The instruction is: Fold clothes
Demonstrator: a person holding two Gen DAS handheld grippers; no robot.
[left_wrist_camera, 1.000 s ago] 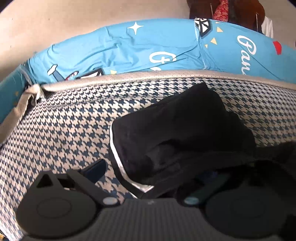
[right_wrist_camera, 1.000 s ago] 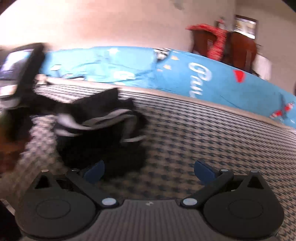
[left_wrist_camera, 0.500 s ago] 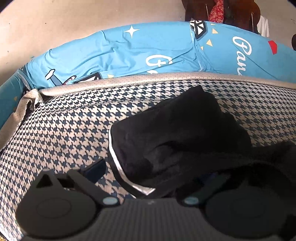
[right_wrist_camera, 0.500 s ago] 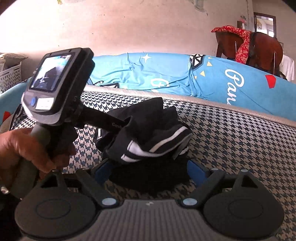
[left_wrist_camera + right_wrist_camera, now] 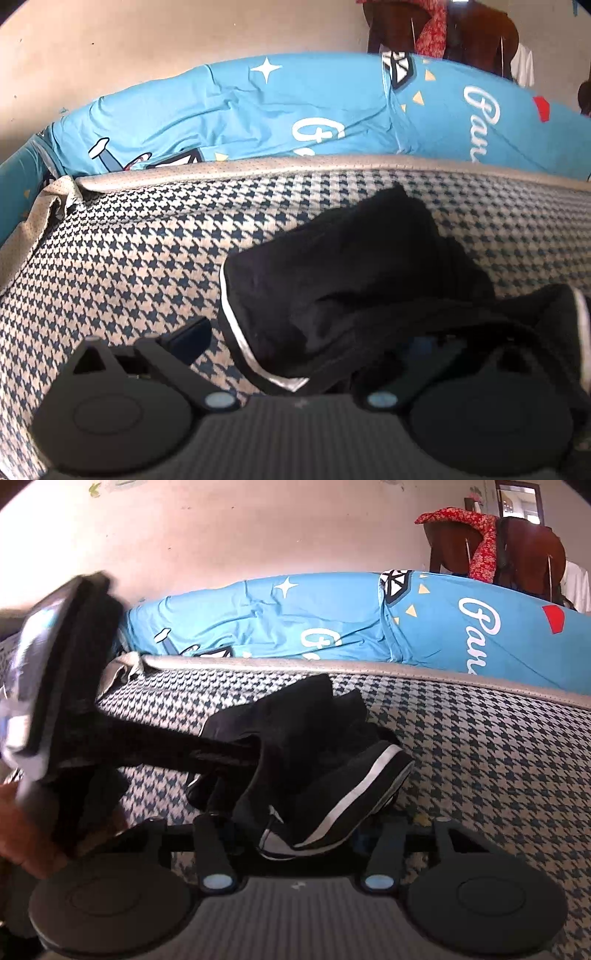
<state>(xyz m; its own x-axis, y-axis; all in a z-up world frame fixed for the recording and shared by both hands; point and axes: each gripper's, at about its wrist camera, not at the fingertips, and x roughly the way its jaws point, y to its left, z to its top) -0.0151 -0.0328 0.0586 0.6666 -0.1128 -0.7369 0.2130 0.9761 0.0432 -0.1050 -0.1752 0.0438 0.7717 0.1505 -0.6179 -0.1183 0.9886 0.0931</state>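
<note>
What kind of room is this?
Probably a bedroom at home: a houndstooth mattress with a blue printed sheet behind it, a wooden chair by a plain wall, and a black garment being folded.

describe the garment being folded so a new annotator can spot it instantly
Start at the houndstooth mattress in front of the bright blue printed sheet. Near its middle lies a crumpled black garment, with the right gripper closing around its near end. It is the only black cloth there, edged with a white stripe.
</note>
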